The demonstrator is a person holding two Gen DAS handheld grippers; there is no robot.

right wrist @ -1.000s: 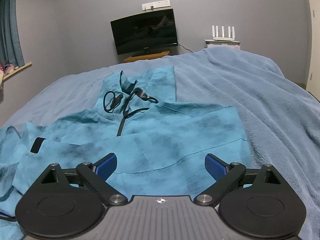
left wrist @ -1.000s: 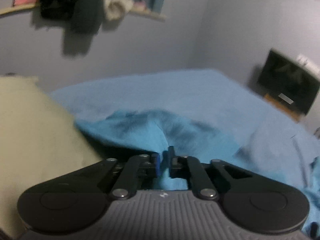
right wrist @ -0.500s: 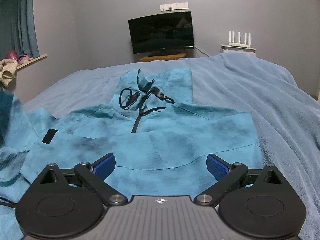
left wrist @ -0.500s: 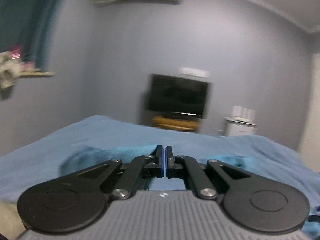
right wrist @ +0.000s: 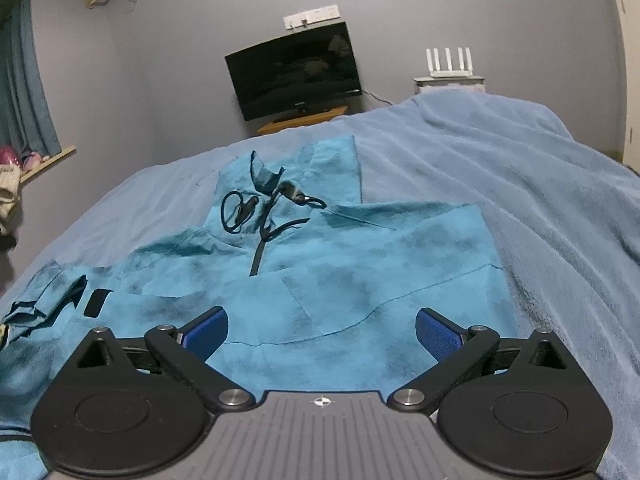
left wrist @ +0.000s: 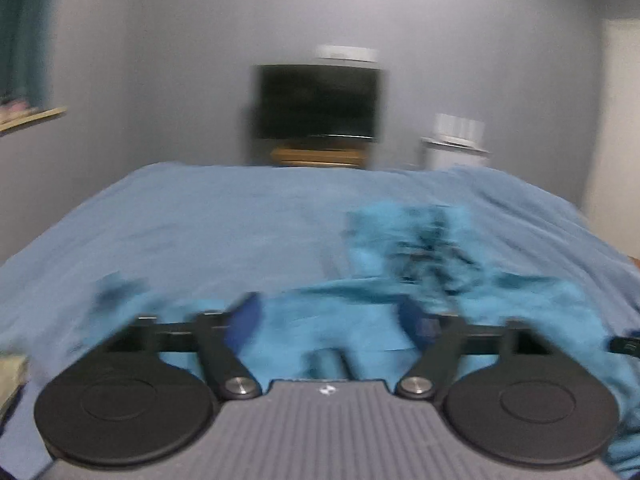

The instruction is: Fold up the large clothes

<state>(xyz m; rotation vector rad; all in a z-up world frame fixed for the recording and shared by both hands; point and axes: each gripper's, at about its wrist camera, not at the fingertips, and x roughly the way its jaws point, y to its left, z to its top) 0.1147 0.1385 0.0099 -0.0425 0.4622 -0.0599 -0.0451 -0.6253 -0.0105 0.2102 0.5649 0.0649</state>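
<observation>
My right view is sharp: teal hoodie [right wrist: 320,280] spread flat on the bed [right wrist: 540,208], drawstrings [right wrist: 256,212] near the hood, right edge straight with bare blanket beyond. My left view blurs it. Left hand-held gripper [left wrist: 332,320] is spread wide, holding nothing; right hand-held gripper [right wrist: 322,330] too, over the hem.

A dark television [right wrist: 294,70] sits on a wooden stand [right wrist: 302,119] against the grey wall, a white router [right wrist: 449,62] to its right, teal curtains [right wrist: 22,76] at the left, beyond the blue-blanketed bed [right wrist: 520,184].
</observation>
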